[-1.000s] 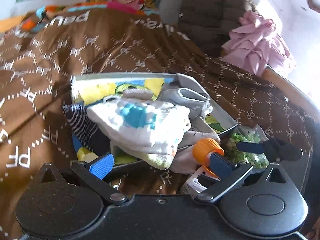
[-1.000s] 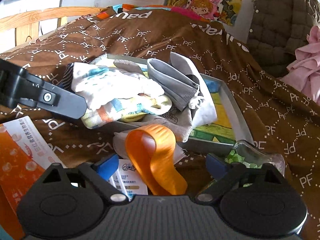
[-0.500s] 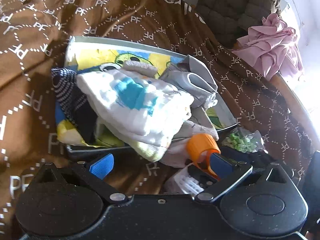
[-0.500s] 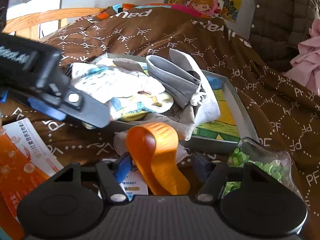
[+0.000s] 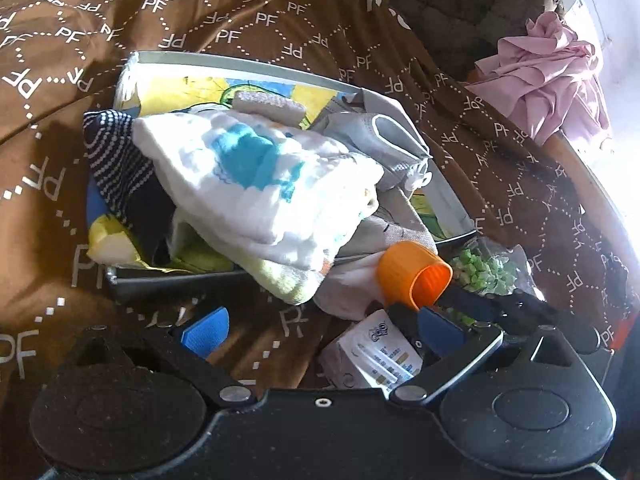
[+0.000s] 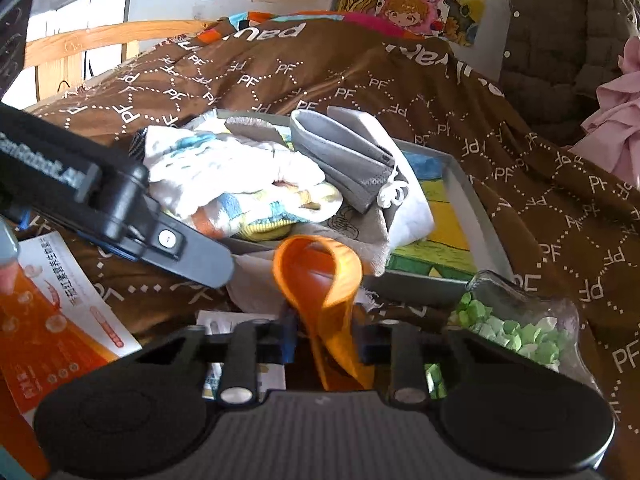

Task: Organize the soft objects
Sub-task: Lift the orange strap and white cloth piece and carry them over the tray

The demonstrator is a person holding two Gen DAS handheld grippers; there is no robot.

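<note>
Soft cloths (image 5: 256, 184) and a grey mask (image 6: 344, 160) lie heaped in the shallow tray (image 6: 476, 208)

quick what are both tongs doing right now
Left tongs: open, nothing between the pads.
Right tongs: closing on the orange band, which sits between the pads.

A bed is carrying everything, under a brown bedspread (image 5: 248, 24) printed with white PF letters. A shallow grey tray (image 6: 472, 208) heaped with cloths is sitting on it mid-bed. Just off the tray's near edge, a clear bag of green bits (image 6: 516, 328), a white carton (image 5: 376, 356) and an orange leaflet (image 6: 52, 320) are lying.
</note>
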